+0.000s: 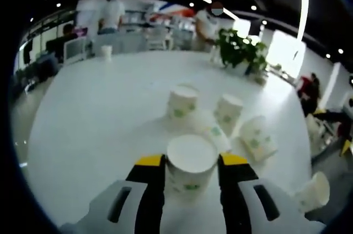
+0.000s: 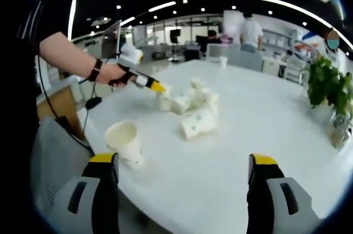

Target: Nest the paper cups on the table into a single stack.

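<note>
In the left gripper view, the left tool [image 1: 191, 163] is seen clenched on an upright paper cup [image 1: 191, 168], whose open, empty mouth faces up between the yellow-tipped jaws. Ahead of this tool, two more cups [image 1: 182, 102] [image 1: 228, 113] stand on the white desk [image 1: 99, 123], and beyond the right jaw a tipped cup [image 1: 257, 139] lies on its side. Another cup [image 1: 313, 191] is seen far to the right of the tool, near the desk edge. A potted plant [image 1: 238, 49] stands well beyond the cups.

In the right gripper view, the right tool [image 2: 183, 169] is held released, its jaws set wide apart above the desk [image 2: 259, 118] with nothing between them. Just beside its left jaw, an empty cup [image 2: 124, 141] stands upright. Further ahead, a cluster of cups [image 2: 193, 107] is seen, one of them lying on its side. The person's hand [image 2: 110, 74] is extended from the left, wrist banded, with the left tool reaching the cluster's near edge.
</note>
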A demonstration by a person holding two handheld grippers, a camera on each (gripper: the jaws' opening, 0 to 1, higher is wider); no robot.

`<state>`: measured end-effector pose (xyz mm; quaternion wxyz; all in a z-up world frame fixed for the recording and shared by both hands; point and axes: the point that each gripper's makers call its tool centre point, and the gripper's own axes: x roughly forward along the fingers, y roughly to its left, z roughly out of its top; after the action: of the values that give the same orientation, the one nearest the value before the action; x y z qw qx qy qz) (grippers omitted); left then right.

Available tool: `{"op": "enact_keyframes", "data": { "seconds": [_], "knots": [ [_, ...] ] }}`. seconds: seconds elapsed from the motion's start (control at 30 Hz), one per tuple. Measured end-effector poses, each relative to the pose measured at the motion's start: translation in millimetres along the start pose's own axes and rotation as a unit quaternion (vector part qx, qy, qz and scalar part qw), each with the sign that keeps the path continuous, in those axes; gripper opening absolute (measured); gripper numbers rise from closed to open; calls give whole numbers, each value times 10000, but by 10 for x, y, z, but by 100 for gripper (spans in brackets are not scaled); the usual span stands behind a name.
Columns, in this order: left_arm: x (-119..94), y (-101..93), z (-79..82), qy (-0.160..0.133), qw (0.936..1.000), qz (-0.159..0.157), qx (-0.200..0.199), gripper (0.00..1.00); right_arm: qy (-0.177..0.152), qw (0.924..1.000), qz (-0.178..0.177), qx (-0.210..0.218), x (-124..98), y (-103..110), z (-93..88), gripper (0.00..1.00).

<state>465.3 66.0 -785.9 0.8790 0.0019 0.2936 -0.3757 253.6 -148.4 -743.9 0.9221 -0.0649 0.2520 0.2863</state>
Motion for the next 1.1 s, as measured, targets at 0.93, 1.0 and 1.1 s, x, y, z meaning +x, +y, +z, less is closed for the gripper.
{"op": "enact_keyframes", "data": {
  "seconds": [0.93, 1.0, 1.1],
  "knots": [
    [-297, -235, 180, -287, 9996, 25, -76, 35, -292, 9993, 218, -89, 20, 128, 200, 94],
    [-333, -249, 172, -298, 9995, 34, -90, 35, -280, 9993, 240, -91, 25, 148, 200, 93],
    [-386, -298, 163, -332, 9994, -4, -124, 35, -297, 9991, 284, -126, 26, 191, 215, 93]
  ]
}}
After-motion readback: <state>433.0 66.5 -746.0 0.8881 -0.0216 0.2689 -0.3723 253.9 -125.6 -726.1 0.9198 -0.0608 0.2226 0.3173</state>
